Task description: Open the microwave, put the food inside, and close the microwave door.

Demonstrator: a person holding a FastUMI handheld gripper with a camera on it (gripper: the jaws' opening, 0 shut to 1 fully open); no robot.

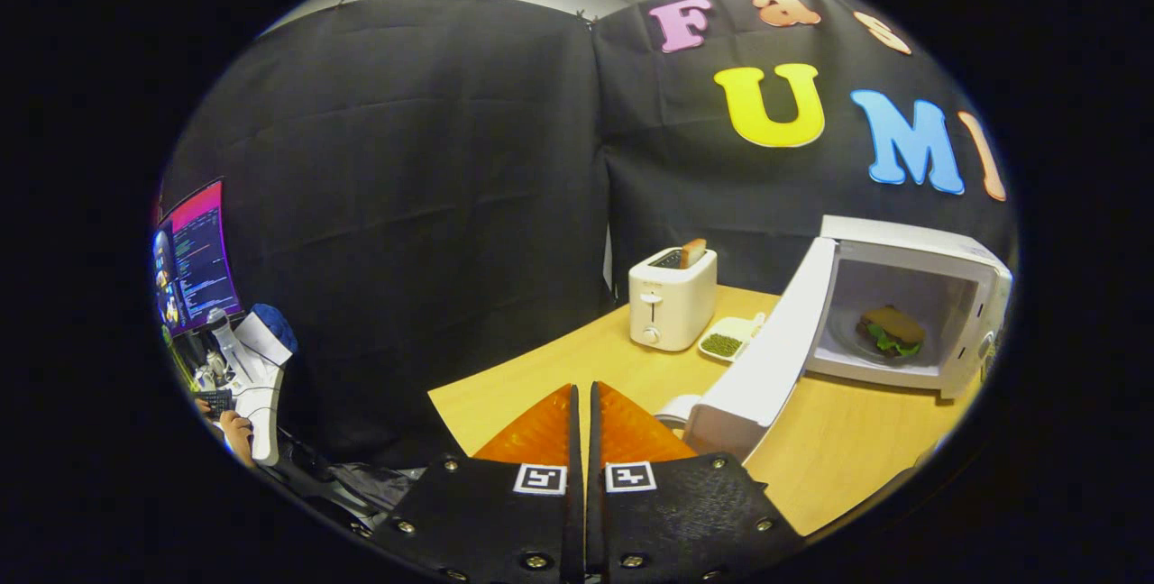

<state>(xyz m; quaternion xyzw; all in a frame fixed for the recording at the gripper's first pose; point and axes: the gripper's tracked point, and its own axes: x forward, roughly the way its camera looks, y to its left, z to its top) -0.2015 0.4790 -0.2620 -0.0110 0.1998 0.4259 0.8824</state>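
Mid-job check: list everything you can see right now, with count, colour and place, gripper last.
table: one, light wood, under everything.
microwave: one, white, far side of the table, beyond the gripper.
microwave door: one, white, swung wide open toward the gripper.
sandwich: one, brown bread with green leaf, inside the microwave.
toaster: one, white, beside the open door.
toast: one slice, brown, standing up out of the toaster.
small dish: one, white, holding something green, between toaster and door.
monitor: one, lit, off the table's near end.
gripper: one, jaws shut, holding nothing, over the table's near edge.
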